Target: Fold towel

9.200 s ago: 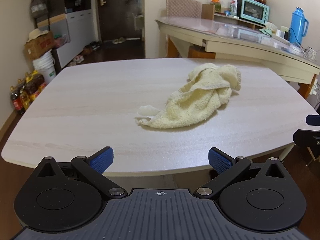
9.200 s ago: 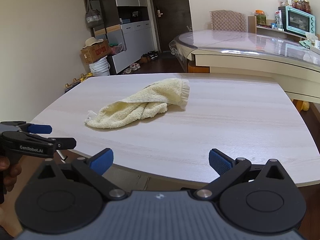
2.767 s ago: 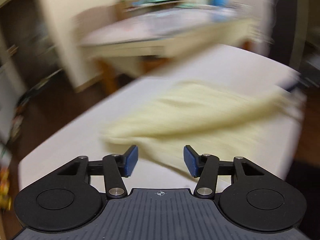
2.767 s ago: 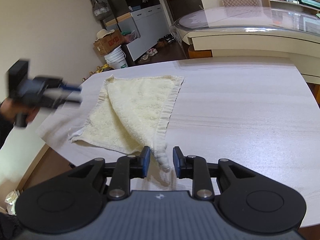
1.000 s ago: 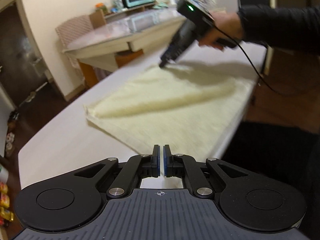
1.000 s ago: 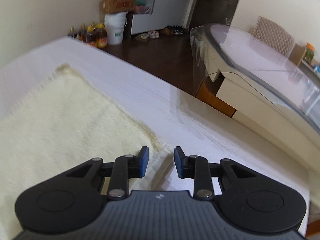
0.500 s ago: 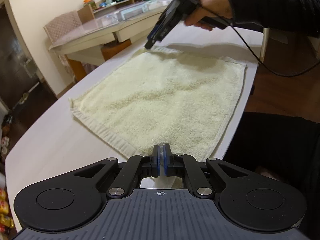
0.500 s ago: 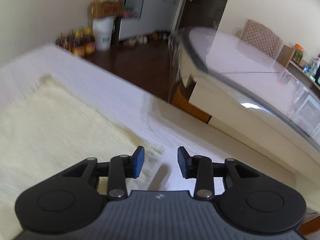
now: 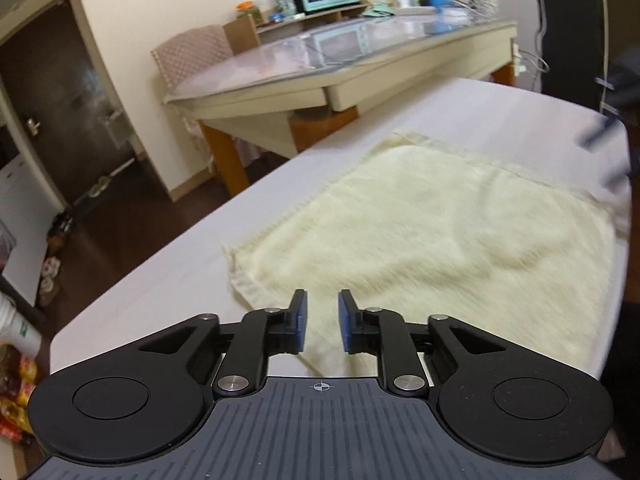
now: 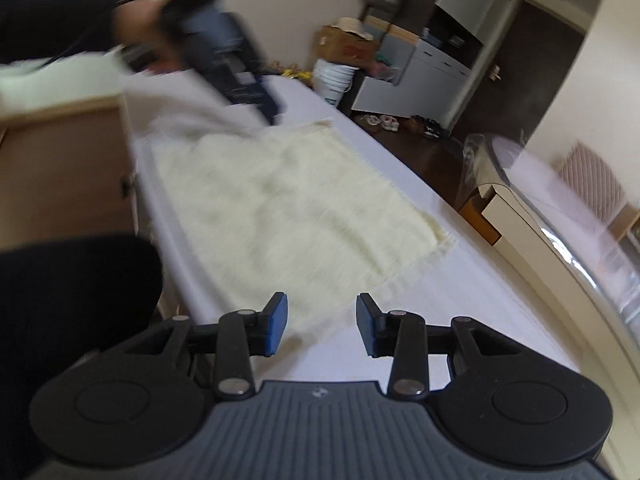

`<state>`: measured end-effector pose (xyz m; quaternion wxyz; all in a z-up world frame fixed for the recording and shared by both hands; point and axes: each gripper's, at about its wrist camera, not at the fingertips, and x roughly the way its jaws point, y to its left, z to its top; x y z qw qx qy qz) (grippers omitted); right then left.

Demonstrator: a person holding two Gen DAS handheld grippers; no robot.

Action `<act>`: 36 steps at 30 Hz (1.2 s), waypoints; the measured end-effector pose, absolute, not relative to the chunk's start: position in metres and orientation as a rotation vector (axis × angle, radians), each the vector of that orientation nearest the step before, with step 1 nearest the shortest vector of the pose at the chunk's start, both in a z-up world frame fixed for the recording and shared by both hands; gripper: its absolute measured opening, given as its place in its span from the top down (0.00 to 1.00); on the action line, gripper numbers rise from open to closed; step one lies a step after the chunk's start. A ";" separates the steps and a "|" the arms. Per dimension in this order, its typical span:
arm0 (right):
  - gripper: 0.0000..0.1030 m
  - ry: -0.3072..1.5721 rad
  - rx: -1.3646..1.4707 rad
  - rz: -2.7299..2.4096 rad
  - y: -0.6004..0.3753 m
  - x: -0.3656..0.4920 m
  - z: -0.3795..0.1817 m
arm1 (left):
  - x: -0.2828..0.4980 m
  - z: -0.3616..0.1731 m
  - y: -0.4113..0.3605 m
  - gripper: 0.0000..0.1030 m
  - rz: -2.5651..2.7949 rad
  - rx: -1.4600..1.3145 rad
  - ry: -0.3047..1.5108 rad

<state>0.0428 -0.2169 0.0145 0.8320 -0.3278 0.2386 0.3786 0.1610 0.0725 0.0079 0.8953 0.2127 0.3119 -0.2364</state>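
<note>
Your towel (image 9: 440,240) lies spread flat on the pale tabletop (image 9: 160,280), one edge running close along the tabletop's near side. Your left hand-held gripper (image 9: 322,322) hangs over a towel corner with its jaws opening; cloth shows in the gap below, but the pads are off it. Your right hand-held gripper (image 10: 322,324) hovers over the opposite end, jaws spread apart and pinching nothing. Both views are blurred.

towel (image 9: 452,232) flat on table (image 9: 168,280), near edge
</note>
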 end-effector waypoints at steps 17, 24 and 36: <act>0.61 0.255 -1.034 0.733 -0.175 0.007 -0.038 | 0.201 -0.002 0.086 0.65 -0.396 0.337 0.708; 0.65 0.191 -1.142 0.677 -0.188 0.004 -0.051 | 0.207 -0.011 0.093 0.61 -0.377 0.325 0.727; 0.93 0.206 -1.200 0.745 -0.180 0.005 -0.061 | 0.221 -0.008 0.101 0.60 -0.316 0.300 0.725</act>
